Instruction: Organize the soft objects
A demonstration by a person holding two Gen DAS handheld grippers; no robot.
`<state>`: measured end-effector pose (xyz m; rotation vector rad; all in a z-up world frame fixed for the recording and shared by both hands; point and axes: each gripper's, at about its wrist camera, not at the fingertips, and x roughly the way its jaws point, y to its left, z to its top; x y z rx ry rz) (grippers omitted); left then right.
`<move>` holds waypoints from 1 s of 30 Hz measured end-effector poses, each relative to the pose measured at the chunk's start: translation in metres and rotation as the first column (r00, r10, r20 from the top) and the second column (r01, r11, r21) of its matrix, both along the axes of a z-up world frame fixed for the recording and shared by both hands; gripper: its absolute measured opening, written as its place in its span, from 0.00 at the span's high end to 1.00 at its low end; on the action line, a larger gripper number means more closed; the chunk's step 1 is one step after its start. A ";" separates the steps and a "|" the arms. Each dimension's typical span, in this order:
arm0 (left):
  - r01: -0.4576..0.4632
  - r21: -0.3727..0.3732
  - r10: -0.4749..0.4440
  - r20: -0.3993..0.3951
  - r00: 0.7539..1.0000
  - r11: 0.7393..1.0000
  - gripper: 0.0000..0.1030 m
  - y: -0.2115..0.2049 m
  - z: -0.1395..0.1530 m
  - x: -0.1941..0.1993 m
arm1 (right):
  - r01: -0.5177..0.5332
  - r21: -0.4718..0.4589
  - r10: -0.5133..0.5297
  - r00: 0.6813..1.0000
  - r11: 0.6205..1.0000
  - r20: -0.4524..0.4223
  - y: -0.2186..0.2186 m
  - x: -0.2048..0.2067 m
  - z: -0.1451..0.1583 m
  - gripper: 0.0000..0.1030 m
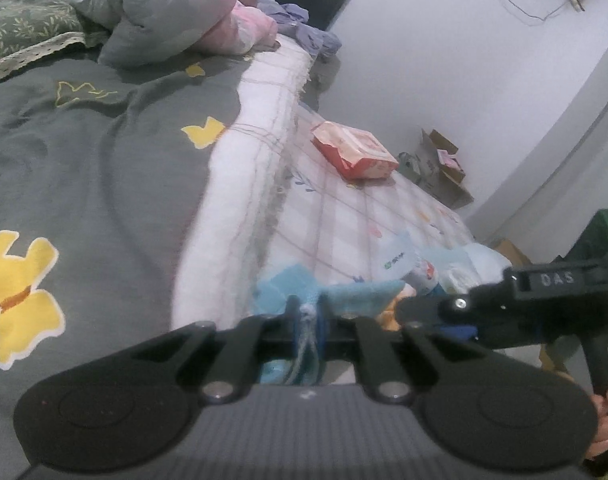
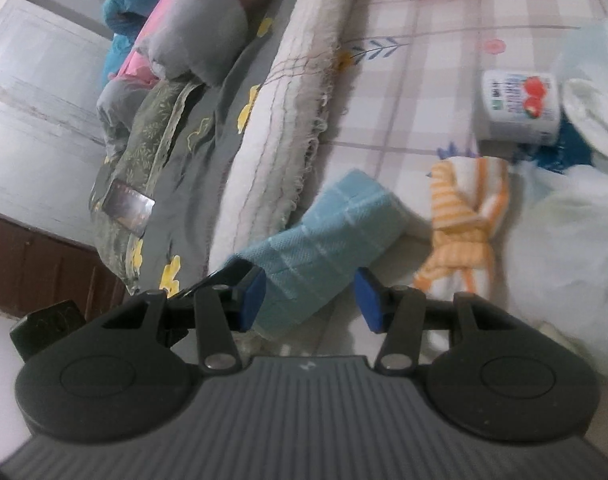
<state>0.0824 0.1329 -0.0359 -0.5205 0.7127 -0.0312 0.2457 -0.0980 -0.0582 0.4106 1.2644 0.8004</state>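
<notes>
My left gripper (image 1: 307,309) is shut on a corner of a light blue woven towel (image 1: 355,291), and loose threads hang between its fingers. The same towel (image 2: 323,232) slants across the plaid sheet (image 2: 403,92) in the right wrist view. Its lower end lies between the blue pads of my right gripper (image 2: 309,304). The left pad (image 2: 252,300) is against the cloth and the right pad (image 2: 367,303) stands a little off it. An orange-striped cloth (image 2: 459,232) lies just right of the towel.
A grey quilt with yellow bows (image 1: 84,168) and piled pillows (image 1: 172,20) cover the bed's left side. A red packet (image 1: 353,152), a white tub with a strawberry label (image 2: 519,108) and a pale plastic bag (image 2: 571,216) lie on the sheet. Cardboard boxes (image 1: 443,168) stand by the wall.
</notes>
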 end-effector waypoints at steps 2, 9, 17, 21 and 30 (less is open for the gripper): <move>-0.007 -0.001 0.007 0.000 1.000 1.000 0.91 0.002 -0.001 -0.001 | 0.001 0.005 -0.001 1.000 1.000 -0.007 0.008 0.004 -0.004 0.53; -0.003 0.057 0.003 0.011 1.000 0.998 0.76 0.001 0.007 -0.011 | 0.021 0.050 -0.017 0.996 0.999 -0.090 0.036 0.026 -0.034 0.54; 0.124 0.256 -0.151 0.089 0.985 0.959 0.53 -0.023 0.024 -0.022 | 0.054 0.081 -0.041 0.986 0.995 -0.161 0.051 0.039 -0.057 0.54; 0.274 0.324 -0.296 0.020 0.955 0.906 0.52 -0.049 0.014 -0.012 | 0.077 0.091 -0.057 0.979 0.993 -0.197 0.053 0.044 -0.064 0.54; 0.384 0.431 -0.360 -0.140 0.922 0.817 0.45 -0.078 -0.017 0.020 | 0.094 0.107 -0.067 0.970 0.990 -0.234 0.049 0.050 -0.064 0.53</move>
